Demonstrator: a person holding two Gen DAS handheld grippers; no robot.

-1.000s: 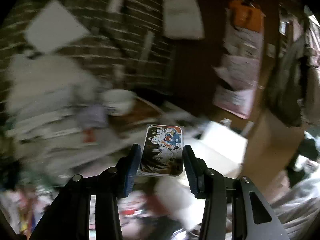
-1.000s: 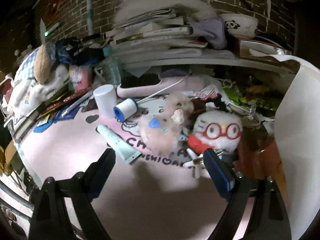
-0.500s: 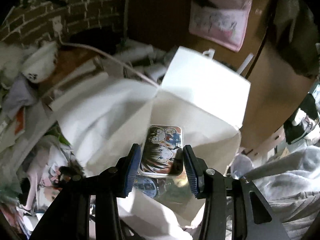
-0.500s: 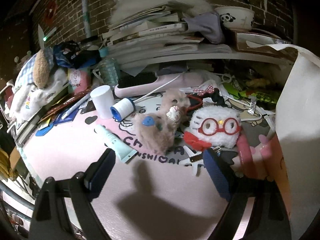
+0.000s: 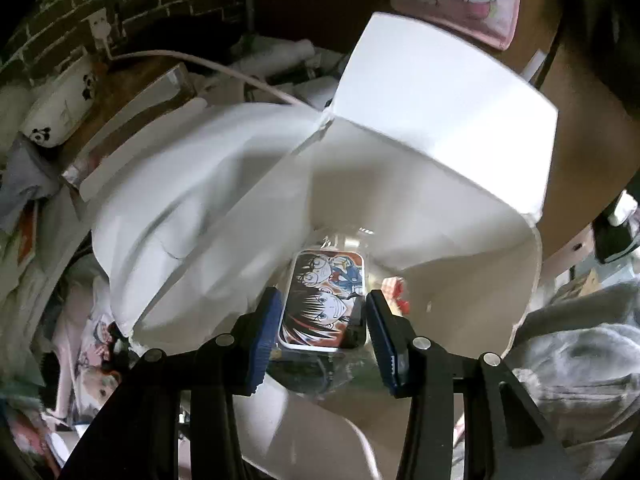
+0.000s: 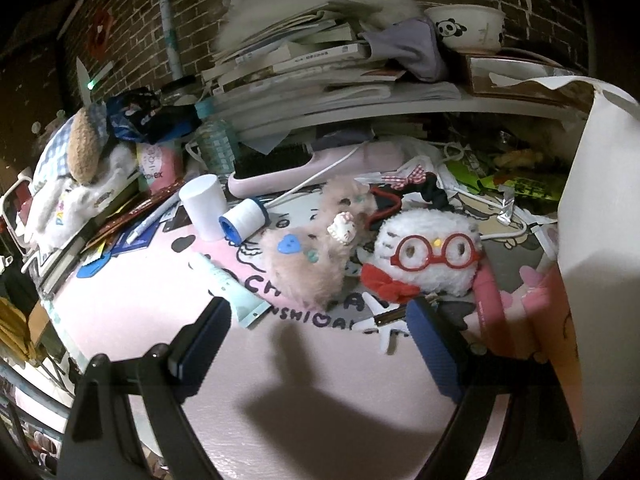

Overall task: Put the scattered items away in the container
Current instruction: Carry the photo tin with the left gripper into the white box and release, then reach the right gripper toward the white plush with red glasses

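Observation:
My left gripper (image 5: 320, 320) is shut on a flat anime-print tin (image 5: 326, 300) and holds it over the open mouth of a white paper bag (image 5: 420, 128); other items lie at the bag's bottom. My right gripper (image 6: 320, 332) is open and empty above the pink desk mat (image 6: 320, 400). Ahead of it lie a white plush with red glasses (image 6: 432, 256), a pink furry plush (image 6: 316, 256), a mint tube (image 6: 228, 288), a white airplane clip (image 6: 384, 320), a blue-ended spool (image 6: 244, 220) and a white cup (image 6: 202, 204). The bag's edge (image 6: 600, 220) shows at the right.
A stack of books (image 6: 304, 64) with a panda bowl (image 6: 464, 28) sits on a shelf behind the mat. A pink hairbrush (image 6: 304, 168), pens, plush toys (image 6: 88, 152) and clutter line the left and back. Brick wall behind.
My left gripper swung from the cluttered shelf to above the paper bag and lowered the tin toward its opening. My right gripper stayed open and crept slightly toward the plush toys.

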